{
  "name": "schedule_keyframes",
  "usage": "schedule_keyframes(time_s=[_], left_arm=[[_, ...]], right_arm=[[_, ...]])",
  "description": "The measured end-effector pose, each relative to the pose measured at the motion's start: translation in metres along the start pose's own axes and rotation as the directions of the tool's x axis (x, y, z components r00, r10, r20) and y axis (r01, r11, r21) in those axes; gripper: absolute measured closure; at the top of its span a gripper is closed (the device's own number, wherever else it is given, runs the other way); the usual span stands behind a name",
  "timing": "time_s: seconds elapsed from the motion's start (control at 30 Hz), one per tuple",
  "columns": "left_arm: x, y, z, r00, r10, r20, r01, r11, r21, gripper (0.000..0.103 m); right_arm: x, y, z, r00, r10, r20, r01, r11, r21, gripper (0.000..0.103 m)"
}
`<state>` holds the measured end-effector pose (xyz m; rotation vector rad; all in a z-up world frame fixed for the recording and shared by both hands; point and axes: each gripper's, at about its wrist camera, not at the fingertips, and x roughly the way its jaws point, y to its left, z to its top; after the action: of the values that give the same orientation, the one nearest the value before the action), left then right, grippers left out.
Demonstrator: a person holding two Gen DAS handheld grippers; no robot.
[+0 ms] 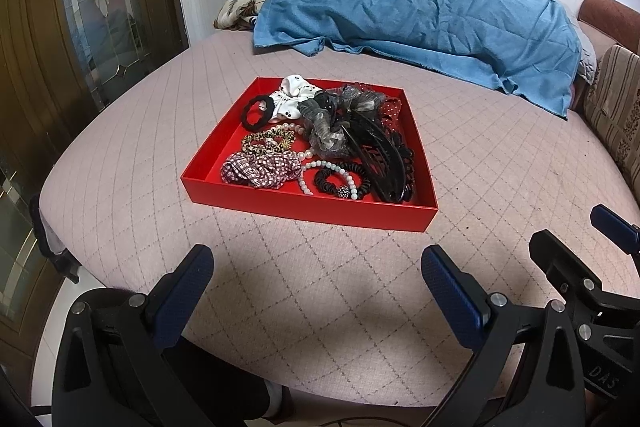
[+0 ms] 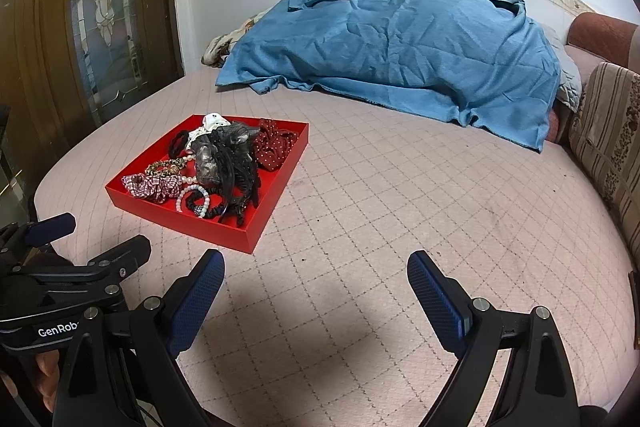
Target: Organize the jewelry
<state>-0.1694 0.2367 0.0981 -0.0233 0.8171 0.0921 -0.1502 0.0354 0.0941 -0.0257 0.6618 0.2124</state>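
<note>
We see a shallow red cardboard tray (image 1: 208, 183) on the pink quilted bed (image 1: 320, 287), piled with soft fabric scrunchies, a slippery white pearl bead strand (image 1: 306, 169) and a stiff black plastic claw clip (image 1: 378, 157). All look light; we'd pinch the clip across its spine. Its long axis runs from far-left to near-right. Left gripper (image 1: 316, 291) and right gripper (image 2: 316, 301) both gape wide, empty, near the tray.

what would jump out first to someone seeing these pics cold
The bright red tray in the middle of the pink quilted bed, heaped with scrunchies, pearl beads and a big black claw clip. Behind it, a rumpled blue cloth lies against the wall. Both tongs, left and right, hover open and empty.
</note>
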Motion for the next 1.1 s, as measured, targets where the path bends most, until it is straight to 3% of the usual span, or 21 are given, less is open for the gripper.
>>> schedule_keyframes(time_s=[1.1], left_arm=[[0.0062, 0.0015, 0.0008, 1.000, 0.013, -0.019, -0.013, 1.000, -0.003, 0.000]], right_arm=[[0.0023, 0.0032, -0.0040, 0.999, 0.041, -0.015, -0.041, 0.999, -0.006, 0.008]])
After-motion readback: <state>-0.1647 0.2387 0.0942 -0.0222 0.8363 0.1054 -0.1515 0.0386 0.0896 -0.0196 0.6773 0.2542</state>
